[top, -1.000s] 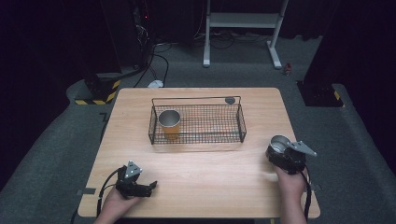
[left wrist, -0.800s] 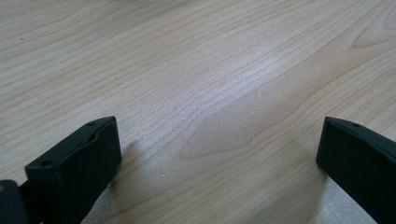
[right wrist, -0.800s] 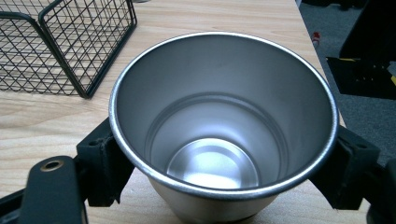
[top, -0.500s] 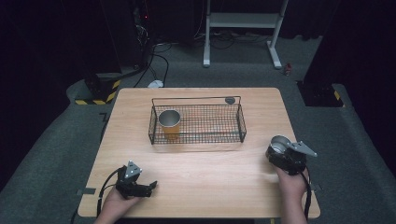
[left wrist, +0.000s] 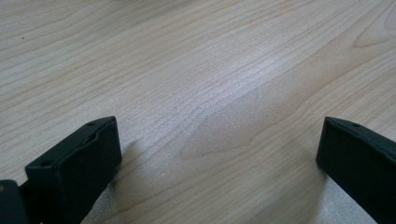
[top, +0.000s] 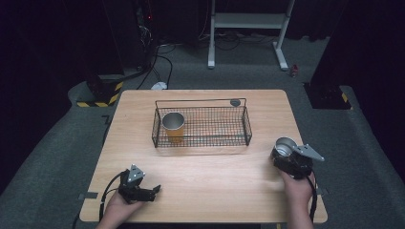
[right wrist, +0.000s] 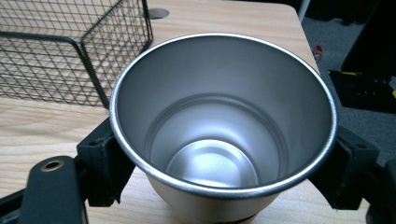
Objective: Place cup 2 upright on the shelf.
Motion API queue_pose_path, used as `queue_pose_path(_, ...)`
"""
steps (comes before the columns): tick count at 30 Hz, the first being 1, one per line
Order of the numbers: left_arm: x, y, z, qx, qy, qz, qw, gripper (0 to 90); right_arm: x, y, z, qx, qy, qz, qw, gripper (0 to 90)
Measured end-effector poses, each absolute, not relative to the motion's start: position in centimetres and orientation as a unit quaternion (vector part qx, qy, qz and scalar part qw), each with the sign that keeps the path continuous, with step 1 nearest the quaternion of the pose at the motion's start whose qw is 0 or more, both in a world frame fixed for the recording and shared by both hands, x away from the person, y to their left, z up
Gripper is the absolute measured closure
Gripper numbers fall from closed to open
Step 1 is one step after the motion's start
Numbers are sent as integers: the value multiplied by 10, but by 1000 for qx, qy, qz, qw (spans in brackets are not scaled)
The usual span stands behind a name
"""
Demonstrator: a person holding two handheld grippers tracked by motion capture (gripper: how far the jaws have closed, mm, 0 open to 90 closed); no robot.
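Near the table's right edge, steel cup [right wrist: 223,126] pinched upright between right tongs [right wrist: 224,158], left tongs [left wrist: 219,158] spread, resting apart.

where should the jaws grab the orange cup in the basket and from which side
Take the orange cup by its rim, coming straight down. It stands upright and open-mouthed at the left end of the wire basket, whose mesh walls block a side approach; one jaw inside the mouth, one outside.

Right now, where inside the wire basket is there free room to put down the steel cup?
The basket is bare from its middle to its right end. Only the left end is taken, by the orange cup. The steel cup sits between the right gripper's jaws, right of the basket.
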State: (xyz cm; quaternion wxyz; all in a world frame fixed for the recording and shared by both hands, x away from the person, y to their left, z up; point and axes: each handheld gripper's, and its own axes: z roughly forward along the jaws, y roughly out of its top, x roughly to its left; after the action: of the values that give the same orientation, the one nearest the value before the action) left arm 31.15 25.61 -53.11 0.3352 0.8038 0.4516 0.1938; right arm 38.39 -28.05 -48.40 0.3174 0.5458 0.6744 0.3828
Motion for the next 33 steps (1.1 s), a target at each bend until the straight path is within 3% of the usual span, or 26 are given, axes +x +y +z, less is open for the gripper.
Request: queue_pose_path(33, 311, 257, -531, 801, 458, 194, 332, 4, 370, -215, -460, 470, 709, 433, 297, 184)
